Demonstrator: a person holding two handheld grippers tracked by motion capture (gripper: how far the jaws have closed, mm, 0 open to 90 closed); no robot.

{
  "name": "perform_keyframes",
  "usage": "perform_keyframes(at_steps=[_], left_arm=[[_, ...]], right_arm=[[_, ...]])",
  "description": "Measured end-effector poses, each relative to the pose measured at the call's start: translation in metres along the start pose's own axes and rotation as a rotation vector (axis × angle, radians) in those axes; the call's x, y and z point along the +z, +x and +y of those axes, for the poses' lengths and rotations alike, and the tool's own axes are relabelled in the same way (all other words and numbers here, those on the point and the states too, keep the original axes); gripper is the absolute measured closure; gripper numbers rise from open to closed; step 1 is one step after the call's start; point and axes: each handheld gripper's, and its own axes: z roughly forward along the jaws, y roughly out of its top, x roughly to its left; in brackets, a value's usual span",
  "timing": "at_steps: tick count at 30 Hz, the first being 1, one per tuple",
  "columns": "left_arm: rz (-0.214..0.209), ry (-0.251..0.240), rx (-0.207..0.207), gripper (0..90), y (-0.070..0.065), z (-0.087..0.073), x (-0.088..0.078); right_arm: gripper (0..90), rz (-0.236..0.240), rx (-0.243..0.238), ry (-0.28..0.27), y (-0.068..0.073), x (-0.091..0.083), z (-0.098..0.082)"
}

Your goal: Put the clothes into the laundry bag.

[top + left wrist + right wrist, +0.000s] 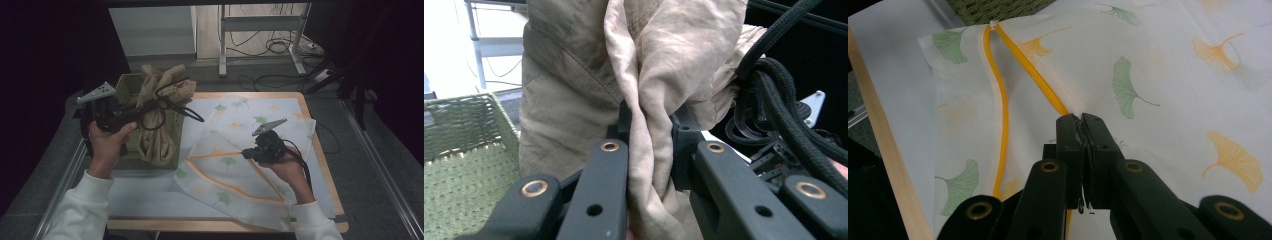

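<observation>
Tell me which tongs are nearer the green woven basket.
Left. The left tongs hold the beige garment right over the green woven basket; the right tongs pinch the ginkgo-print bag farther off.

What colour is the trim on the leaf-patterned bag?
Orange-yellow trim, clearest in the right gripper view.

We find the table's [150,197] near-left surface bare and passable. The green woven basket [175,132] blocks the far-left corner, with a beige garment [157,135] hanging over its near wall. The leaf-print bag [235,165] covers the centre and right; looped black cable [170,107] crosses the basket top.
</observation>
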Motion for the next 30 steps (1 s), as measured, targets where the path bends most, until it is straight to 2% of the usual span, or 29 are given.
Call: perform_keyframes(at_steps=[12,23,30], left_arm=[[-0.046,0.015,0.003,80.7,-0.009,-0.002,0.004],[-0.107,0.017,0.022,80.7,-0.026,-0.006,0.003],[-0.123,0.026,0.024,80.6,-0.031,-0.008,0.006]], right_arm=[[85.5,0.0,0.003,-0.001,0.0,0.0,0.0],[85.6,0.0,0.0,-0.002,0.0,0.0,0.0],[85.6,0.002,-0.003,-0.004,0.001,-0.001,0.0]])
